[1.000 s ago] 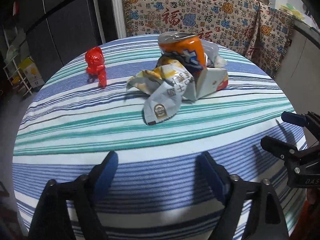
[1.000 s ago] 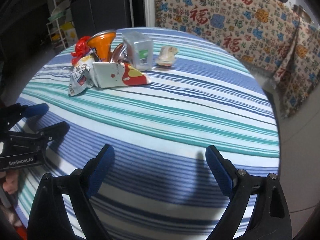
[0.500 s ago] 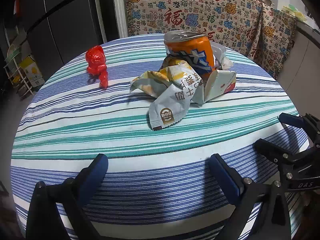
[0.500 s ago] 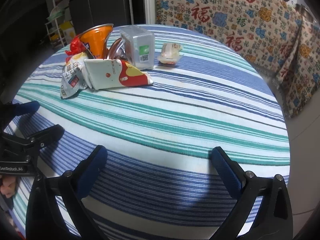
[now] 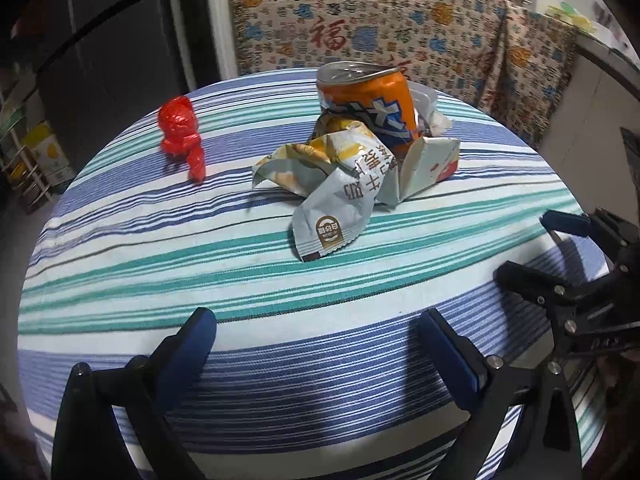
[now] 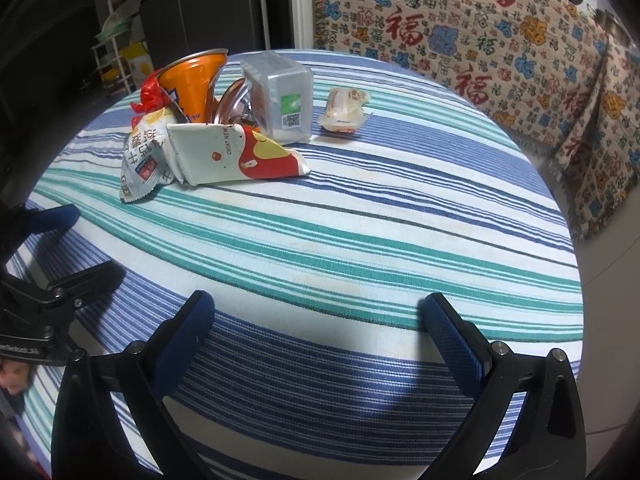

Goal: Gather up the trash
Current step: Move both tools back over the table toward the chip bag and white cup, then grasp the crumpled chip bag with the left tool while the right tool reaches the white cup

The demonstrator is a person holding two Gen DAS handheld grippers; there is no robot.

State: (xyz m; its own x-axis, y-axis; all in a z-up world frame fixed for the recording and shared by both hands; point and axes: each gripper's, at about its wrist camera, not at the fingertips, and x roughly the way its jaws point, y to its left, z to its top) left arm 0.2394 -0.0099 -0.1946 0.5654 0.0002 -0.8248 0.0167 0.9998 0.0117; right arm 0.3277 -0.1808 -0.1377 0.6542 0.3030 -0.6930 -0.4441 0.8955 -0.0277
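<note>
Nearest you, both tools are empty w/ jaws spread wide: left tool [image 5: 316, 334] hangs over the near blue stripes of the table [image 5: 168, 240], right tool [image 6: 316, 318] likewise over its own near edge, and each shows at the side of the other's view, so they sit side by side, apart from each other and from the trash. Nothing's gripped yet, so I'd judge you're at the approach step, w/ no piece collected so far. Next out, mid-table, is the pile: a crumpled grey snack wrapper [image 5: 340, 196] lies closest to the left tool, its printed end pointing toward you, flat on the cloth. Just behind and touching it is a flattened white-and-red carton [image 6: 236, 156], leaning against the orange can [image 5: 370, 100], which stands upright w/ its top open. Behind the can there's a clear plastic box [image 6: 280, 92] w/ a QR label, and beside that, apart from the pile, a small wrapped bun packet [image 6: 346, 110]. Off to the left, well apart, sits a red figurine [image 5: 182, 136]; prob. not trash, so leave it. No bin or bag shows in either view, so can't tell where the stuff goes. Next move, as I read it: bring the left tool fwd and low onto the wrapper's near end, pinch the thin foil w/o shoving it into the can, since that can looks light and may tip.
</note>
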